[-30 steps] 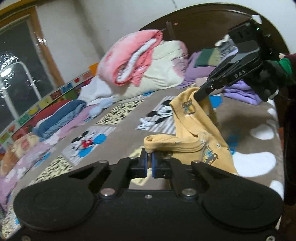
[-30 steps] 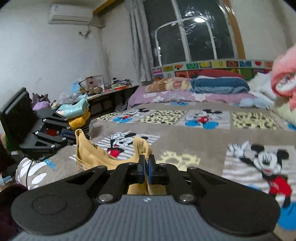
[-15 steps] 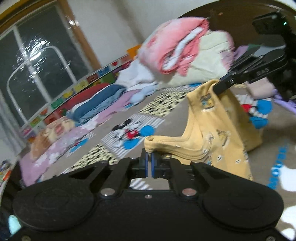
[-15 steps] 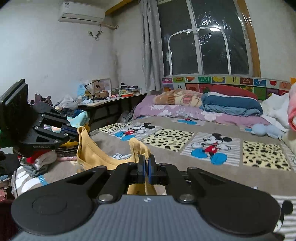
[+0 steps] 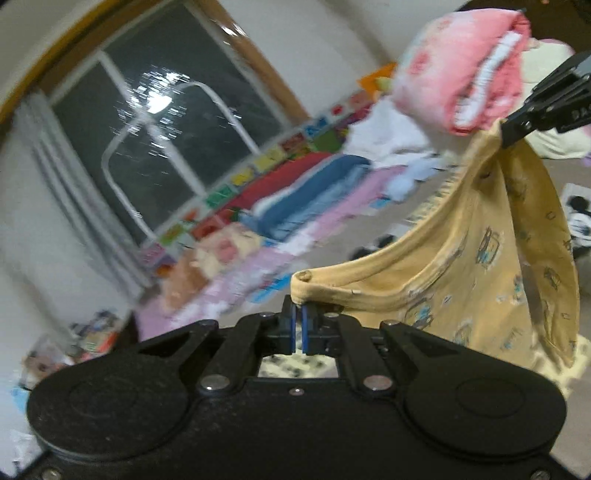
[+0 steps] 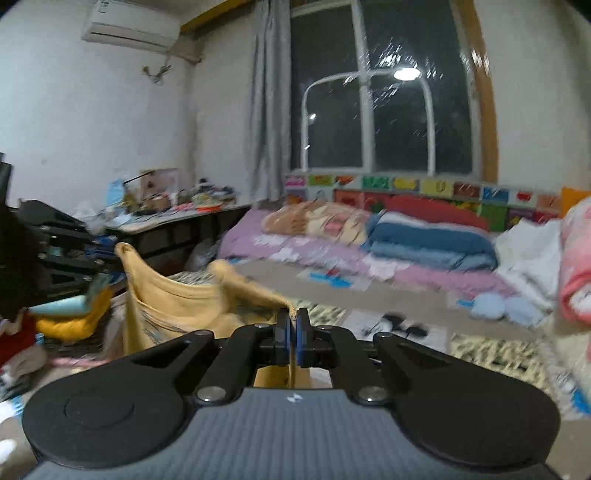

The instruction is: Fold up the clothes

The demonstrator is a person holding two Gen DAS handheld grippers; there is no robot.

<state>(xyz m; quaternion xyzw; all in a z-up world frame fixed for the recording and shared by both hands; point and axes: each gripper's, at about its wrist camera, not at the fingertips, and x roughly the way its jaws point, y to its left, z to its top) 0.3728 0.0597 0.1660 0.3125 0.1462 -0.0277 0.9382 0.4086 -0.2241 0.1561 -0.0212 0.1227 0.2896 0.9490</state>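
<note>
Left gripper [image 5: 297, 314], at lower centre of its own view, pinching nearly closed with blue pads [image 5: 293, 325] clamping a corner of the yellow garment [image 5: 491, 266]; only a thin sliver showing between the jaws. Right gripper [image 6: 290, 320], at lower centre of its view, likewise pinching almost fully closed on another edge of the yellow garment [image 6: 173, 299], cloth running down between its pads.

Hanging between the two tools, above the bed, the garment stretching from lower centre toward the upper right of the left view, where the right gripper [image 5: 508, 134] is biting its top corner. Small cartoon vehicle prints scattered over the fabric; too blurred for reading. Partial white lettering on the right gripper body at the right edge of the left view, cut off and not readable for certain.

Lying behind, in the left view: a pink and white rolled blanket [image 5: 461, 66] at upper right, a blue folded quilt [image 5: 310, 199] at centre, a dark window [image 5: 162, 122] at upper left. In the right view: an air conditioner [image 6: 131, 26] at upper left, a grey curtain [image 6: 267, 99] at upper centre, a cluttered desk [image 6: 173, 206] at left, a cartoon-patterned bedspread [image 6: 491, 354] at lower right. Left gripper body darkening the left edge of the right view, beside the garment's far corner.
</note>
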